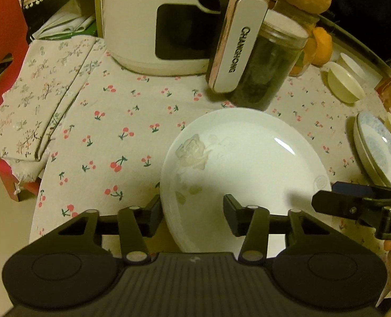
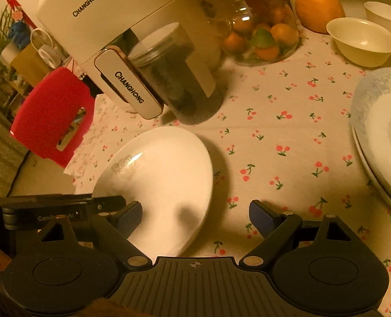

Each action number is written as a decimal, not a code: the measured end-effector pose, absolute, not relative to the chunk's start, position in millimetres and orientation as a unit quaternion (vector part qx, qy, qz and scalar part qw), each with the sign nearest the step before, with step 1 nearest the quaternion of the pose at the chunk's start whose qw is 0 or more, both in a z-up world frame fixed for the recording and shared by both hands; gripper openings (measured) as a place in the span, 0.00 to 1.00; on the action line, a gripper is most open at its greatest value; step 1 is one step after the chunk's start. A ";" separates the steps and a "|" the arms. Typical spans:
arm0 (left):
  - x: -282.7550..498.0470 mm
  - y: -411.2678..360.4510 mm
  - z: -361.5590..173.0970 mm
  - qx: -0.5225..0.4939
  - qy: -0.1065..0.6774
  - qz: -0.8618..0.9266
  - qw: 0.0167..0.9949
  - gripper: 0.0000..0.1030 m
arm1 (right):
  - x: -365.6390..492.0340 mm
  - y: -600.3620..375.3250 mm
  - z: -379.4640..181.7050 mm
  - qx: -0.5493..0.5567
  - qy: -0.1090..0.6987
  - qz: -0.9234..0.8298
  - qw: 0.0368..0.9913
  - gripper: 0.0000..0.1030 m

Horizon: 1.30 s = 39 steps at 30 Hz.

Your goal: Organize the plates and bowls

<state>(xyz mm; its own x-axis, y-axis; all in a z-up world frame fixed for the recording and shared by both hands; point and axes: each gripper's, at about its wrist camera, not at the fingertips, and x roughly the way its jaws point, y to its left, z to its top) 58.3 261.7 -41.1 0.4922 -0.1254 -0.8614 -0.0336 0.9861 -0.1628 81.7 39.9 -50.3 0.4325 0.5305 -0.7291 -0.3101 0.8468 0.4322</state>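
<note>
A white plate with a faint rose print (image 1: 248,169) lies on the cherry-print tablecloth; it also shows in the right wrist view (image 2: 158,185). My left gripper (image 1: 192,214) is open, its fingers straddling the plate's near-left rim, one outside and one over the plate. My right gripper (image 2: 195,218) is open, its left finger over the plate's near edge and its right finger over bare cloth; it shows at the plate's right in the left wrist view (image 1: 325,198). A stack of blue-patterned plates (image 2: 380,142) lies to the right. Two cream bowls (image 2: 362,41) stand at the back right.
A white CHANGHONG appliance (image 2: 111,26) and a dark-filled jar (image 1: 264,63) stand just behind the plate. A glass bowl of oranges (image 2: 261,37) and a big citrus fruit (image 2: 318,6) sit further back. A red chair (image 2: 50,121) stands left of the table edge.
</note>
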 end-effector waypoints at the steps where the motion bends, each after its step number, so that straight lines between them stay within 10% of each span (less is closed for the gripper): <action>1: 58.1 263.2 -42.7 -0.082 0.506 -0.025 0.858 0.39 | 81.5 41.2 -51.8 0.117 0.470 0.249 0.839 0.86; 8: 54.0 269.8 -42.6 -0.097 0.500 -0.025 0.860 0.29 | 77.5 49.5 -56.0 0.092 0.457 0.245 0.850 0.70; 13: 52.2 265.5 -41.6 -0.082 0.495 -0.027 0.865 0.29 | 80.0 49.4 -57.8 0.102 0.458 0.246 0.848 0.31; 16: 52.2 263.4 -41.2 -0.081 0.496 -0.028 0.864 0.29 | 80.3 48.4 -56.1 0.102 0.458 0.229 0.853 0.23; 39: 57.6 222.3 -22.3 -0.092 0.469 -0.096 0.873 0.28 | 77.5 -9.0 -22.5 0.115 0.423 0.190 0.878 0.18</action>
